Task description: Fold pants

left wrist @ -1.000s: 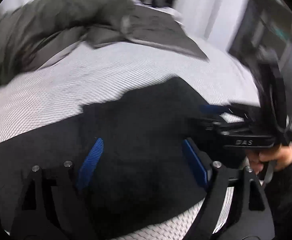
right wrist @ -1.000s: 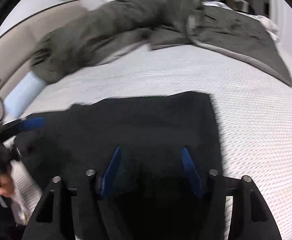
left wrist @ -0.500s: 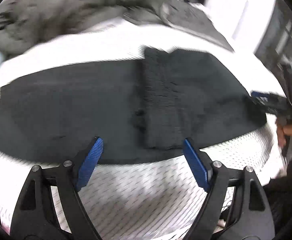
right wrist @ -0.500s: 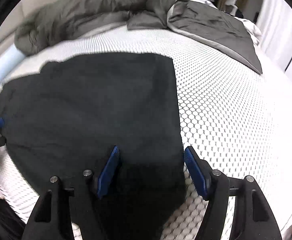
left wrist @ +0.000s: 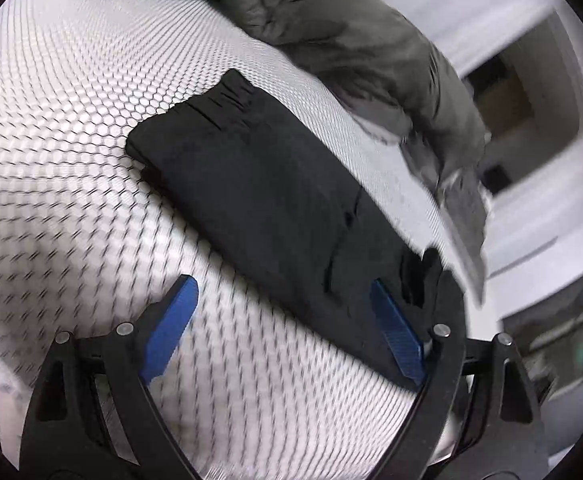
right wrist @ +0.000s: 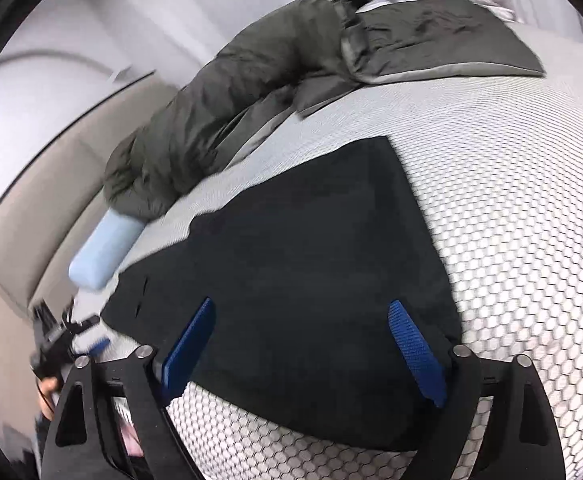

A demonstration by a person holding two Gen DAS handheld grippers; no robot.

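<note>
While the black pants (right wrist: pixel 315 248) lie folded flat on the white honeycomb-patterned bed (right wrist: pixel 531 208), the left gripper (left wrist: pixel 287 320) hangs over their near edge, its fingers wide, just opened further, holding nothing. Farther right, the right gripper (right wrist: pixel 303 340) spreads its blue fingers (right wrist: pixel 415 356) wide, just opened, above the cloth. A grey duvet (right wrist: pixel 219 120) lies bunched behind.

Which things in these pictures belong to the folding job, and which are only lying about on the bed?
Belong to the job:
- black pants, lying folded on the mattress
- left hand-held gripper, open, jaws just opening
- right hand-held gripper, open, jaws just opening, pads not pressing the pants

Just lying about:
- grey duvet, bunched up
- light blue pillow
</note>
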